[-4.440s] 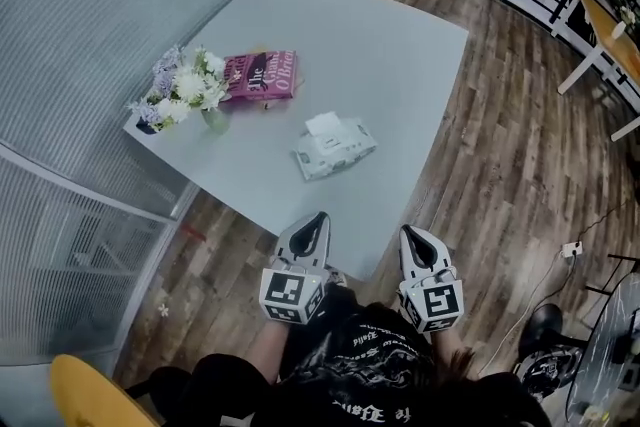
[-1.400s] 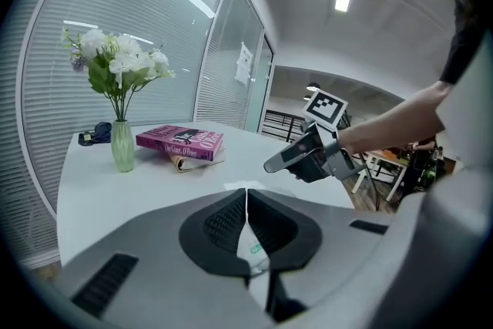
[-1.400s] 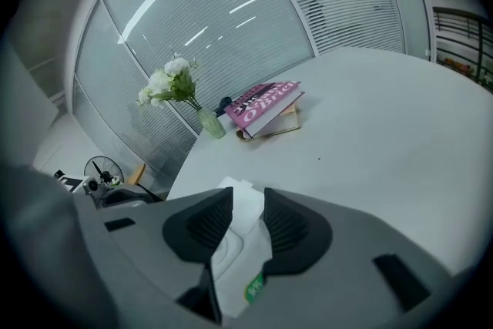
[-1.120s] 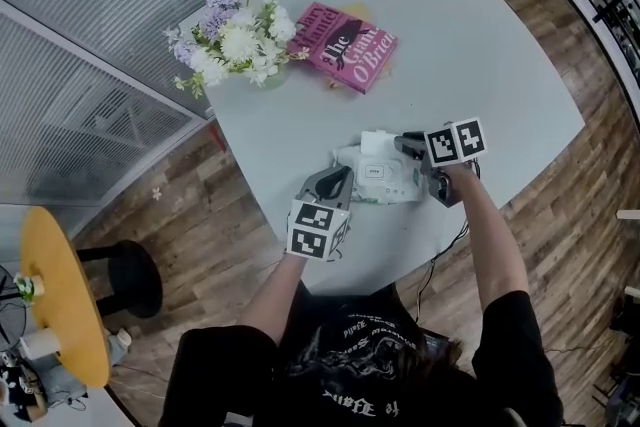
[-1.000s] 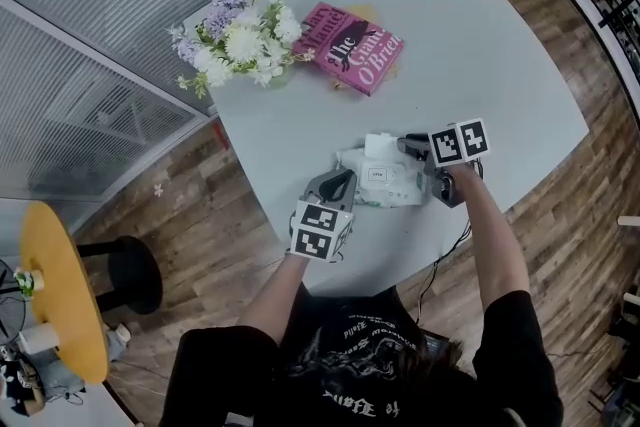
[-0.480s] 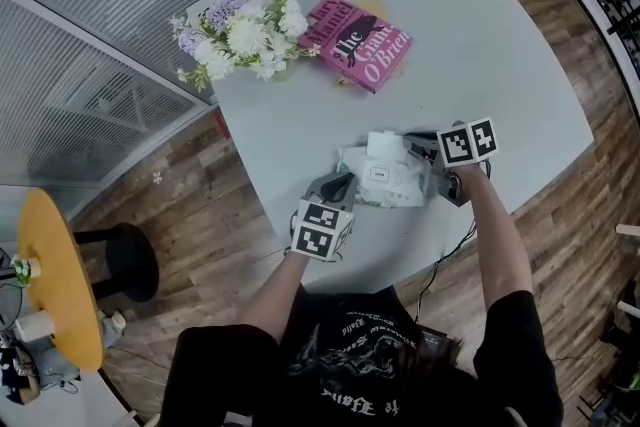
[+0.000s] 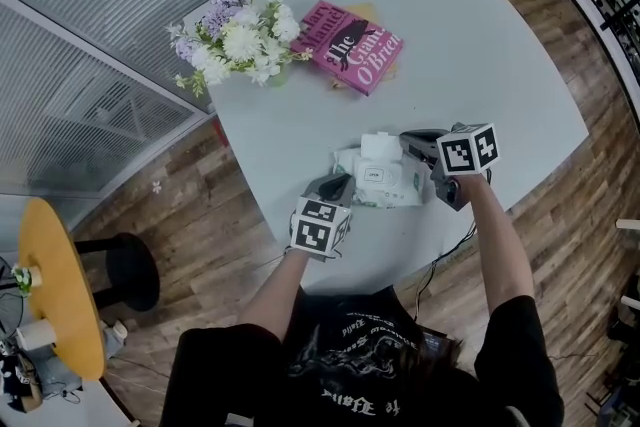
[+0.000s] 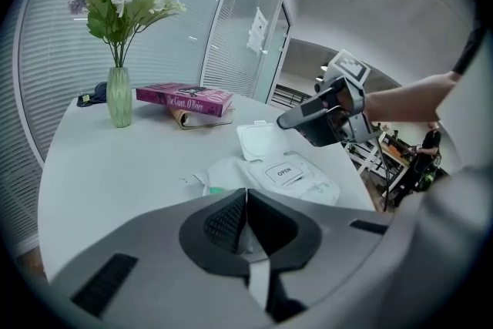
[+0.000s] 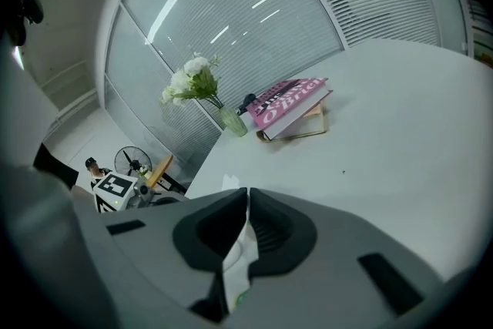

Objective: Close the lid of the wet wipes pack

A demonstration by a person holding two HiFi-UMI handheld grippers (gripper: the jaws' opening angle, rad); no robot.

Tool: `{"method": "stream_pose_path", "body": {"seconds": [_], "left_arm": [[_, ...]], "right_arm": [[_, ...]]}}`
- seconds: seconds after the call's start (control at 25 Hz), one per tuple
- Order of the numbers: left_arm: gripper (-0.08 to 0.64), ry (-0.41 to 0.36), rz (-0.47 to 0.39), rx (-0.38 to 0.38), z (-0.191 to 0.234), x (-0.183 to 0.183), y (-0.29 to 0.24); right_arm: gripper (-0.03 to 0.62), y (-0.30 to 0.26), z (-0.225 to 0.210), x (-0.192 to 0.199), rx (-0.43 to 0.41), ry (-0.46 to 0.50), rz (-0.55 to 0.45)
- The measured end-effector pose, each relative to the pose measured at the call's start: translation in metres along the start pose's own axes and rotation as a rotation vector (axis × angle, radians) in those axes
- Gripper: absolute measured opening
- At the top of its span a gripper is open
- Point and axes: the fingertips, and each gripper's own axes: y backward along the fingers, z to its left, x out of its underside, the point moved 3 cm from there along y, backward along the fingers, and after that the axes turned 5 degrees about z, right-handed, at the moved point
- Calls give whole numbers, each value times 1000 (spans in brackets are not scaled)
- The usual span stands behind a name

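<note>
The white wet wipes pack (image 7: 388, 183) lies near the front edge of the grey table (image 7: 480, 65), its hinged lid (image 7: 378, 147) standing open behind an "OPEN" label. My left gripper (image 7: 338, 183) is at the pack's left end, shut on its white film (image 8: 248, 241). My right gripper (image 7: 410, 137) is at the pack's right end, a little above the table. Its jaws are closing, with the pack's white wrapper (image 9: 237, 250) pinched between them. In the left gripper view the pack (image 8: 293, 177), the lid (image 8: 258, 141) and the right gripper (image 8: 289, 119) all show.
A pink book (image 7: 349, 46) and a glass vase of flowers (image 7: 238, 35) stand at the table's far side. A round yellow stool (image 7: 55, 295) stands on the wood floor to the left. Glass walls with blinds enclose the back.
Both grippers came up from my lap to the pack's two ends. Over the last second the right jaws closed on the pack's right end and rose slightly; the left sank a little.
</note>
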Motion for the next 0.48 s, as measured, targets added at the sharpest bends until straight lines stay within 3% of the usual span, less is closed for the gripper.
{"method": "stream_pose_path", "body": {"seconds": [0.28, 0.48], "left_arm": [[8, 9, 2, -14, 1, 0, 0], [8, 35, 0, -14, 0, 1, 2]], "right_arm": [[18, 9, 25, 4, -12, 109, -5], [25, 15, 40, 14, 24, 205, -7]]}}
